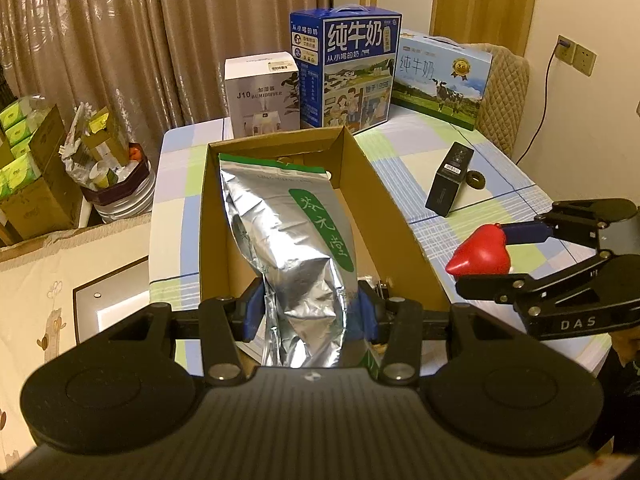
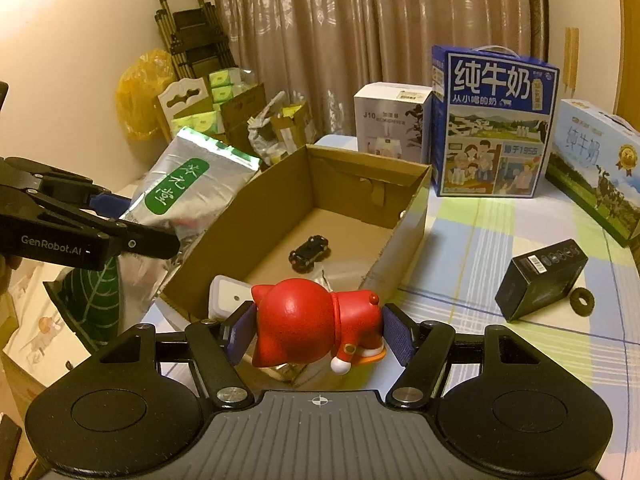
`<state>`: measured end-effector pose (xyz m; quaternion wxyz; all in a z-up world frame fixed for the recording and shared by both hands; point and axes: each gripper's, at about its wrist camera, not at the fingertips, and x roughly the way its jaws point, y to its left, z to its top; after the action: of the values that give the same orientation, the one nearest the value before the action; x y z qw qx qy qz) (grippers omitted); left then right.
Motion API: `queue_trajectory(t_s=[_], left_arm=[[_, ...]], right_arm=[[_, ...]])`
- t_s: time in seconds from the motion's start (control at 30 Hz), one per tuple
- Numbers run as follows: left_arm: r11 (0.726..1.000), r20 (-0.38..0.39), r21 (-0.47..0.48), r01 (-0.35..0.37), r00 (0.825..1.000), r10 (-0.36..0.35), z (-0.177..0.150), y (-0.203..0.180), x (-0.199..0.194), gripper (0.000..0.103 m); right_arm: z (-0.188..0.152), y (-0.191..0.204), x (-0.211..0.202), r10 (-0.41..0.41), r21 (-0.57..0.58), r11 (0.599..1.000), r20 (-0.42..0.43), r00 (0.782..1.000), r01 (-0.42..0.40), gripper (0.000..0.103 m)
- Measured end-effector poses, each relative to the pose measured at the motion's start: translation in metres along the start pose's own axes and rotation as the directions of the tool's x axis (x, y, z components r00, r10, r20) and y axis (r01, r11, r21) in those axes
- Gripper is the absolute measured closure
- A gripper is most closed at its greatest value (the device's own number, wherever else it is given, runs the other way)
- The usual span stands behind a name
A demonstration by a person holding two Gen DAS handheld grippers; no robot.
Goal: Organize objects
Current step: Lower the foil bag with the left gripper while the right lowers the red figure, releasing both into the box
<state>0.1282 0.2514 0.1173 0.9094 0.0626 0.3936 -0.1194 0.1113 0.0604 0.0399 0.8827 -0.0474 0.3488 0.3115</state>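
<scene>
Counter [image 2: 520, 320] surface, covered with a checked cloth, fills the right half of the right wrist view and carries every item we handle. At centre frame stands the open cardboard box [image 2: 404, 220], the destination we infer for loose items.

Behind it, in the upper right of the frame, stand two milk cartons [image 2: 494, 128] and a white humidifier box [image 2: 388, 120]; we judge these to be fixtures, not items to sort.

Status of work:

1. Foil pouch [image 1: 296, 240]: our left tool [image 1: 308, 312] is clenched on its lower end. In the left wrist view it lies lengthwise over the box opening; in the right wrist view it leans at the box's left wall. Not yet released.
2. Red figurine [image 2: 312, 328]: our right tool [image 2: 316, 336] grips it between the blue pads, at lower centre of the frame, just short of the near box wall. Not yet placed.
3. Black box [image 2: 540, 284]: lying on the cloth at right, untouched.
4. Toy car [image 2: 310, 252]: already on the box floor, with a white item nearby.
5. Dark ring [image 2: 582, 302]: beside the black box, untouched.

We estimate the task is roughly half complete.
</scene>
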Motion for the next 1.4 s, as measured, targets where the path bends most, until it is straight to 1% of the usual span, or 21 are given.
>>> queue_trajectory(t_s=[0.3, 0.53, 0.7, 0.73, 0.83, 0.97, 1.13, 1.4], left_arm=[[1.0, -0.006, -0.012, 0.002, 1.0, -0.002, 0.009, 0.013, 0.011, 0.061], [1.0, -0.014, 0.012, -0.005, 1.0, 0.005, 0.025, 0.02, 0.024, 0.061], [1.0, -0.013, 0.01, -0.003, 1.0, 0.004, 0.036, 0.023, 0.035, 0.06], [1.0, -0.011, 0.01, -0.007, 1.0, 0.007, 0.037, 0.024, 0.039, 0.059], [1.0, 0.004, -0.016, -0.01, 1.0, 0.01, 0.04, 0.029, 0.045, 0.049], [0.999, 0.013, -0.043, -0.008, 1.0, 0.009, 0.036, 0.034, 0.045, 0.049], [0.999, -0.004, -0.049, -0.022, 1.0, 0.022, 0.025, 0.035, 0.043, 0.049], [0.996, -0.01, -0.083, -0.028, 1.0, 0.028, 0.013, 0.039, 0.04, 0.044]], right_arm=[[0.016, 0.004, 0.012, 0.011, -0.004, 1.0, 0.012, 1.0, -0.011, 0.038], [0.026, -0.001, 0.022, 0.009, 0.006, 1.0, 0.016, 1.0, -0.009, 0.038], [0.029, -0.005, 0.03, 0.005, 0.02, 1.0, 0.015, 1.0, -0.005, 0.039], [0.03, -0.006, 0.031, 0.005, 0.022, 1.0, 0.015, 1.0, -0.005, 0.039], [0.031, -0.009, 0.034, 0.005, 0.03, 1.0, 0.014, 1.0, -0.006, 0.039], [0.03, -0.011, 0.035, 0.006, 0.037, 0.999, 0.014, 1.0, -0.007, 0.039], [0.028, -0.011, 0.036, 0.008, 0.046, 0.999, 0.008, 1.0, -0.008, 0.039], [0.031, -0.005, 0.041, 0.025, 0.051, 0.998, -0.003, 1.0, -0.025, 0.038]])
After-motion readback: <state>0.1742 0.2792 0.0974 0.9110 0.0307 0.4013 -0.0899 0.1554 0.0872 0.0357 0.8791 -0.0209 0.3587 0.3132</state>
